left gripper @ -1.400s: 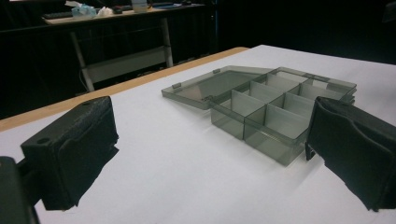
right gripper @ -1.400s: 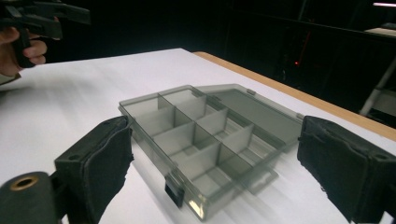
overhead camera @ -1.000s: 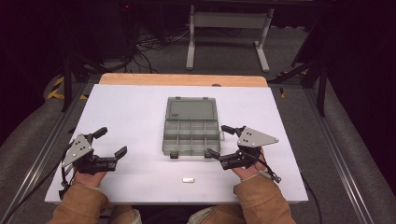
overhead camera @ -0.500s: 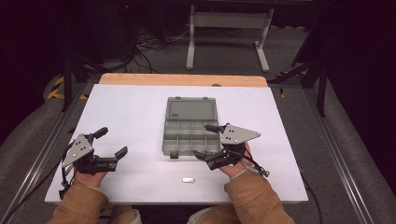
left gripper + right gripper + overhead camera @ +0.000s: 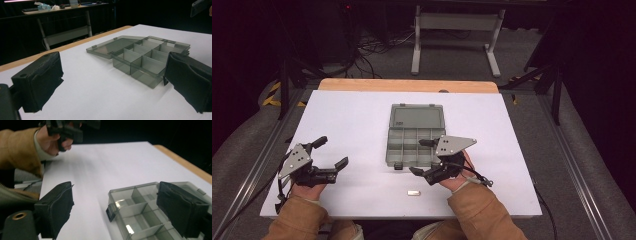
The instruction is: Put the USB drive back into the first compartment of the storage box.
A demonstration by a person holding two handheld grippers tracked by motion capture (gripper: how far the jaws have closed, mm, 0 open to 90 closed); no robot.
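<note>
A grey see-through compartment box (image 5: 416, 141) lies open in the middle of the white table (image 5: 352, 115), its lid folded flat toward the far side. My right gripper (image 5: 419, 157) is open and has just been closing a little. Its far jaw hangs over the box's front compartments and its near jaw hangs over the table in front of the box. The box's front wall and latch (image 5: 111, 211) sit between the jaws, untouched. My left gripper (image 5: 332, 151) rests open at the left, with nothing between its jaws. The box (image 5: 147, 60) lies ahead of it.
A small metal piece (image 5: 413, 192) lies near the table's front edge, just left of the right hand. A wooden strip (image 5: 407, 85) borders the far edge. Beyond it stand a metal stand (image 5: 454, 30) and cables on the floor.
The right gripper has moved left, from beside the box's right front corner to over its front compartments. The left gripper has stayed put.
</note>
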